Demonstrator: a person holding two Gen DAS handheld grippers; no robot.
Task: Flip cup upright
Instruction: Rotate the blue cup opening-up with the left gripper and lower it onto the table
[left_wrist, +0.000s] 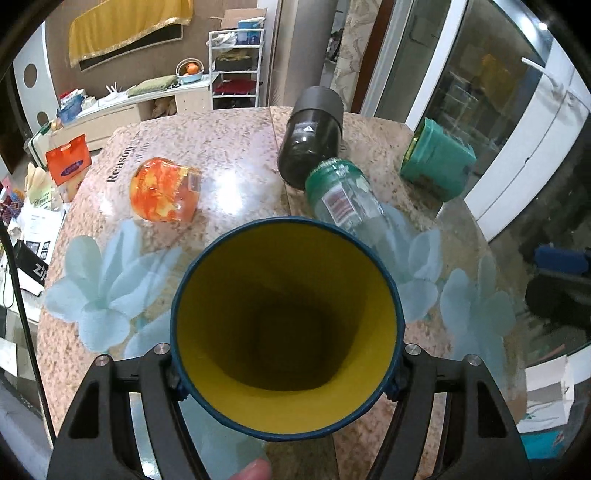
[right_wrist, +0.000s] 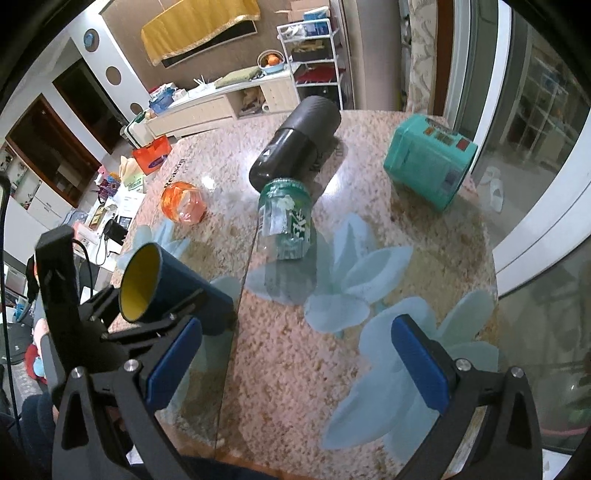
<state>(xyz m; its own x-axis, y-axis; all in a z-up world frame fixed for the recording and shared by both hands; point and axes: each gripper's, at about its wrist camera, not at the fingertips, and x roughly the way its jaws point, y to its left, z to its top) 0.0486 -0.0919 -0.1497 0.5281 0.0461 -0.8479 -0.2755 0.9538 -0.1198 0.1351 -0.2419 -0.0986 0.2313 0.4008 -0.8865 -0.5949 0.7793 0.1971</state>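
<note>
Gripping the cup (left_wrist: 286, 328), left jaws hide its base; right jaws gape.

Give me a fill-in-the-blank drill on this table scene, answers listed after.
1. The left gripper is shut on the blue cup, whose inside is ____.
2. The right gripper is open and holds ____.
3. The orange jar lies on the ____.
4. The glass jar touches the ____ bottle.

Answers: yellow; nothing; table; black
</note>
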